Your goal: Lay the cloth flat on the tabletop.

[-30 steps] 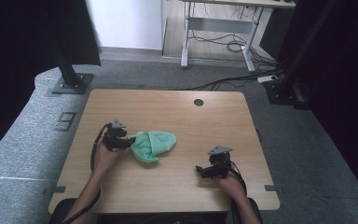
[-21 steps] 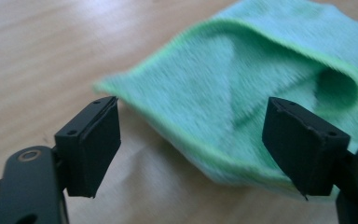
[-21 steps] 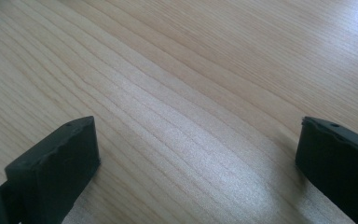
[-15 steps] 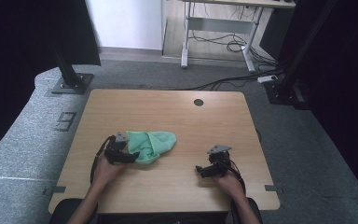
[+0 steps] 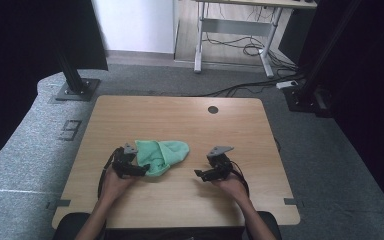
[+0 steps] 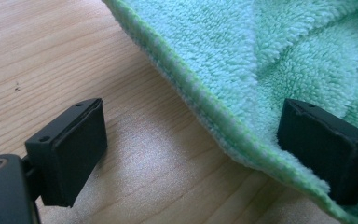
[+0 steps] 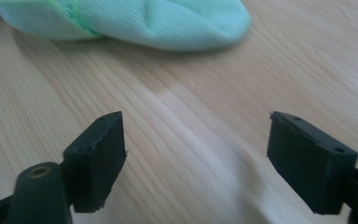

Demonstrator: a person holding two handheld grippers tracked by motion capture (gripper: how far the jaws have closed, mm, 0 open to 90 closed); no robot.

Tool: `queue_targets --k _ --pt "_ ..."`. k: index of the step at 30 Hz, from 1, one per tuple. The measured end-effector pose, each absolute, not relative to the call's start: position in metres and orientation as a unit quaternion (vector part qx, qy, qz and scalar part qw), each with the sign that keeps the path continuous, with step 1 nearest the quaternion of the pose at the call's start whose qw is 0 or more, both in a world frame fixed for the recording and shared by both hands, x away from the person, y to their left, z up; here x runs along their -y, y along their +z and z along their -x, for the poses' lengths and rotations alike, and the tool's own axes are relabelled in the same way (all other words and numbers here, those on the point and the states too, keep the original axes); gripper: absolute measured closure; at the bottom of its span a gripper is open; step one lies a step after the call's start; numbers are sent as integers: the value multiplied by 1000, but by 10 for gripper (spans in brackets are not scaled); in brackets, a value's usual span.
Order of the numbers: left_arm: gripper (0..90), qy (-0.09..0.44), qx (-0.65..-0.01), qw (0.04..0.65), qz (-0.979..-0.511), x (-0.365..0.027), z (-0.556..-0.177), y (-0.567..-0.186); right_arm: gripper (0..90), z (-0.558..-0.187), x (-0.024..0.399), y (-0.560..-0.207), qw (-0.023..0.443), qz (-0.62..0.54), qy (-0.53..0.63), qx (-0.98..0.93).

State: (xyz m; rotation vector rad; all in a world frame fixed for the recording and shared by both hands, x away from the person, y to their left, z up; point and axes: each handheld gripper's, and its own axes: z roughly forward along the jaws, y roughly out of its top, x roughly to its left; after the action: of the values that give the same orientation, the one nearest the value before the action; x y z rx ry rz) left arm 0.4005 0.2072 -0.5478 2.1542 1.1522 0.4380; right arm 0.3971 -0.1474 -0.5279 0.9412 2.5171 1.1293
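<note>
Nearest the viewer, a person's two forearms enter from the table's near edge, each hand carrying one gripper: two grippers in all. The left gripper (image 5: 141, 170) lies low at the near-left edge of the single green towel (image 5: 162, 156); its jaws have just been opening and now stand wide, one jaw over bare wood and the other against the towel's stitched hem (image 6: 205, 109), with the hem crossing the gap but not pinched. This placement probably reflects a hem just let go, or a jaw positioned to take it up again. The right gripper (image 5: 200, 174) rests to the right of the towel and apart from it, aimed leftward toward the cloth; its jaws have just been closing somewhat yet remain well spread, with nothing but tabletop between them, likely in readiness to approach the towel's rounded right end (image 7: 200, 23). The towel sits bunched, left of centre on the wooden table (image 5: 130, 110). Farther off, one cable hole (image 5: 212, 109) marks the tabletop near its far edge.
</note>
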Motion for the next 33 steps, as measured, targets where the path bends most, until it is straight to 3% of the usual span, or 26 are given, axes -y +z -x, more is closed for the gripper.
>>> queue_targets --k 7,17,19,20,22,24,33 --pt "83 167 -440 324 -821 -207 -400 -548 309 -414 114 -523 105 -282 390 -870" --pt "83 167 -440 323 -821 -207 -400 -548 302 -431 83 -531 105 -246 376 -887" --pt "83 167 -439 324 -821 -207 -400 -548 365 -433 79 -534 109 -238 373 -890" --pt "83 167 -439 323 -821 -207 -400 -548 431 -433 77 -535 114 -233 369 -892" --pt "83 167 -439 323 -821 -207 -400 -548 645 -433 76 -535 118 -232 364 -894" --pt "83 167 -439 323 -821 -207 -400 -548 747 -432 75 -532 112 -236 363 -894" --pt "119 160 -419 332 -830 -204 -399 -547 819 -417 85 -472 115 -222 384 -889"
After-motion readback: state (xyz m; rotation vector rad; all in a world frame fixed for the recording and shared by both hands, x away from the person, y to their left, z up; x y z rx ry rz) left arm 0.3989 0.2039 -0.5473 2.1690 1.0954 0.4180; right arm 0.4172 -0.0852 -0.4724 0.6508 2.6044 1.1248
